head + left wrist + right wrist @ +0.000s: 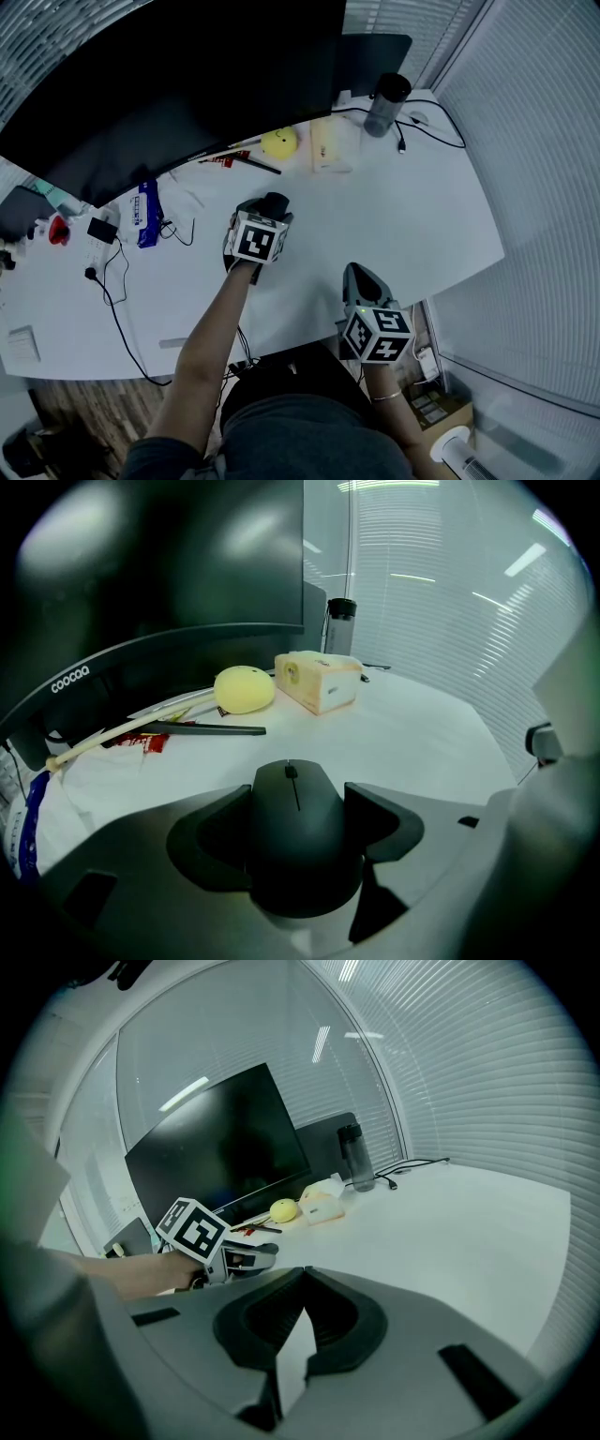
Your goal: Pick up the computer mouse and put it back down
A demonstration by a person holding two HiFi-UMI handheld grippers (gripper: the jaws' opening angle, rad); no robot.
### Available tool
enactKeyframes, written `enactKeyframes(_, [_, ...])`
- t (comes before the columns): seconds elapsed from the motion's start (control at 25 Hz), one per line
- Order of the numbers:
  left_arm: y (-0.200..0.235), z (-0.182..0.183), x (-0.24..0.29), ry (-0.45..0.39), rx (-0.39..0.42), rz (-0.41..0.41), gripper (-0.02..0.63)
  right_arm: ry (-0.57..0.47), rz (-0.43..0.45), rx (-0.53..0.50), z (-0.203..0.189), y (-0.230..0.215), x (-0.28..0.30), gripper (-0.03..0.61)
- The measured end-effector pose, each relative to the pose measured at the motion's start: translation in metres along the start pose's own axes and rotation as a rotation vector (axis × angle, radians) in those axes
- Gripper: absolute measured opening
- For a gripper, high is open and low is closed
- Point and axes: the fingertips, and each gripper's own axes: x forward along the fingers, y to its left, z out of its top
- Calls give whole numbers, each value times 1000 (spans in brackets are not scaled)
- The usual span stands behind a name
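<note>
The grasp step looks done: the left gripper (267,217) has its fingers (380,822) closed against both sides of the computer mouse (298,822), which sits squarely between them over the near middle of the white desk (422,216), in front of the big dark monitor (178,75); whether the mouse has cleared the desk or rests on it, no view settles. The right gripper (302,1281) hangs near the desk's front edge, well apart from the mouse, its fingers brought together at the tips with nothing between them. The next move probably calls for a short, level lift and then a gentle lowering onto bare desk before the fingers part (the mouse's rounded sides could slip if the hold tilts). As for containers, a dark lidded bottle (384,105) stands upright at the far side of the desk beside a black cable (433,131); its contents cannot be seen. A cream box (319,680) lies next to a yellow round thing (244,688), and what it holds is likewise hidden.
</note>
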Motion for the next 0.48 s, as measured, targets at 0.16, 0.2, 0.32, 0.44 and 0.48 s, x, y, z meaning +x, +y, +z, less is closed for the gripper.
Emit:
enactKeyframes(0.16, [-1, 1, 0, -5, 7, -8, 308, 4, 1, 7, -1, 0, 0, 5])
enactKeyframes(0.2, [-1, 1, 0, -9, 7, -9, 308, 5, 2, 7, -1, 0, 0, 5])
enactKeyframes(0.32, [-1, 2, 0, -20, 11, -6, 308, 5, 3, 7, -1, 0, 0, 5])
enactKeyframes(0.44, [-1, 2, -1, -24, 21, -1, 310, 6, 5, 4, -1, 1, 1, 5])
enactKeyframes(0.48, [0, 2, -1, -27, 23, 3, 313, 6, 5, 4, 0, 2, 1, 5])
